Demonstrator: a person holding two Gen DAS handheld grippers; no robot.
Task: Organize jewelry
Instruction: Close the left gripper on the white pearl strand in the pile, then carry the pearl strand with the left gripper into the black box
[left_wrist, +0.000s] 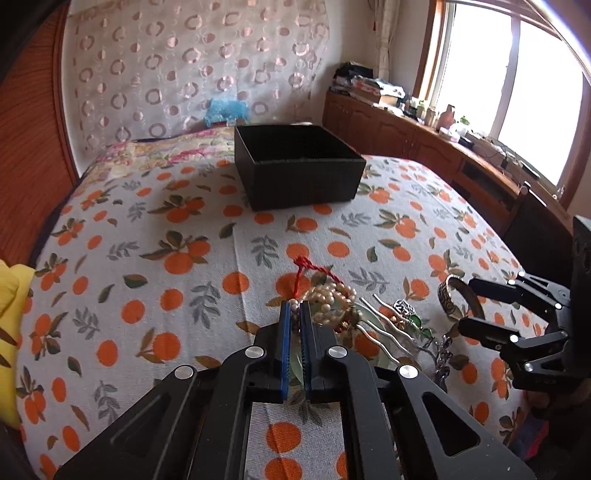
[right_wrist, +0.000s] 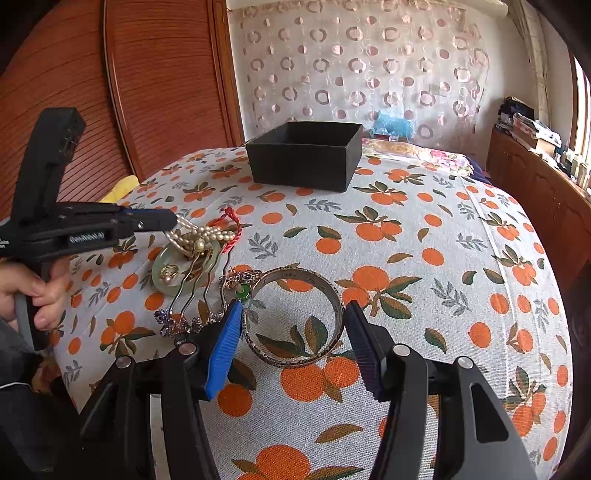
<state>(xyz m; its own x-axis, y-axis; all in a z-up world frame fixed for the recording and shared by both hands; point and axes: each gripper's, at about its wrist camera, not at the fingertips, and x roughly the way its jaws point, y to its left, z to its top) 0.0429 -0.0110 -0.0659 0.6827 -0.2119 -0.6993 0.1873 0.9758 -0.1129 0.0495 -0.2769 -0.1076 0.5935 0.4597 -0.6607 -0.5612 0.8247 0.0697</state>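
Observation:
A pile of jewelry lies on the orange-print bedspread. My left gripper (left_wrist: 294, 306) is shut on a pearl necklace (left_wrist: 332, 299), seen also in the right wrist view (right_wrist: 199, 234). Under the pearls lie a jade disc (right_wrist: 184, 269), a red cord (right_wrist: 232, 225) and a metal hair comb (right_wrist: 199, 291). My right gripper (right_wrist: 293, 314) is open, its fingers either side of a silver bangle (right_wrist: 295, 317) that lies flat on the bed. An open black box (right_wrist: 304, 157) stands farther back, also in the left wrist view (left_wrist: 299, 166).
A green-stoned chain piece (right_wrist: 242, 290) lies beside the bangle. A yellow cloth (left_wrist: 9, 325) is at the bed's left edge. A wooden headboard (right_wrist: 147, 92) and a wooden cabinet (left_wrist: 424, 144) under the window flank the bed.

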